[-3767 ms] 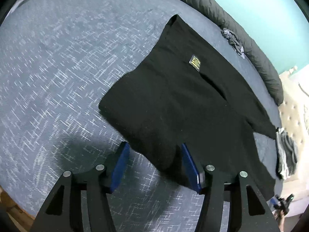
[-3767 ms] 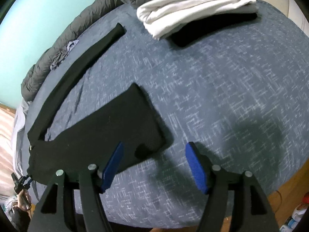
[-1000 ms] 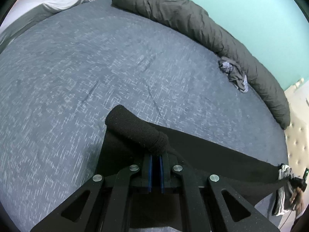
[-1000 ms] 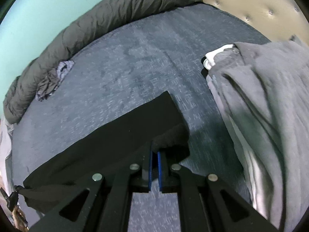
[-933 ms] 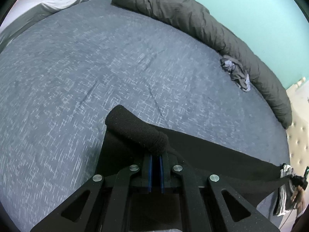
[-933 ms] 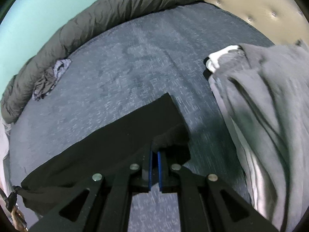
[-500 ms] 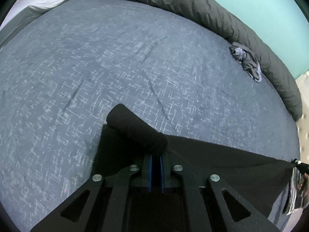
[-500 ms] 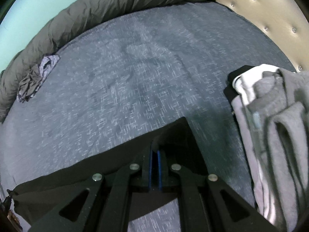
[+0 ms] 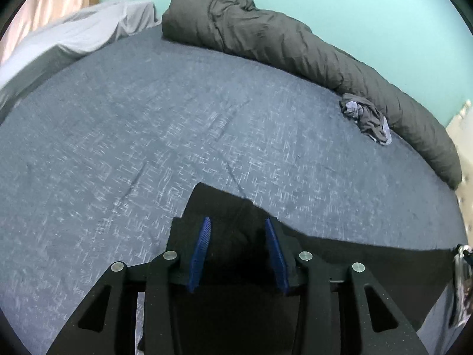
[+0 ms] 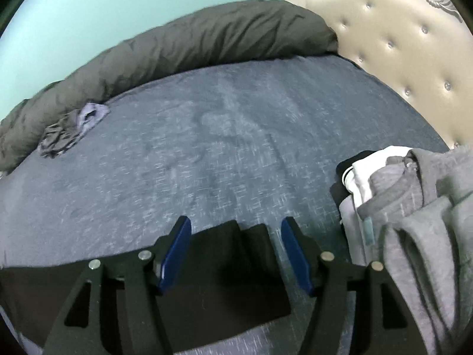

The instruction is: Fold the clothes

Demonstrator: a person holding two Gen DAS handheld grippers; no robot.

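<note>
Black garment lies flat on the bed; left claw and right claw both opening, pads clear of the cloth between them

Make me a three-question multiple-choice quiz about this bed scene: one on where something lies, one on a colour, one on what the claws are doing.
1. Where is the small crumpled cloth?
A. beside the rolled dark duvet
B. on the clothes pile
C. in a claw

2. What colour is the garment under the claws?
A. white
B. black
C. red

3. How does the right claw stand?
A. clamped on the garment
B. gripping the headboard
C. opening, pads clear of the garment

Answers: 1 A, it lies against the duvet's edge; 2 B, the cloth is black; 3 C, gaps show beside both blue pads.
</note>
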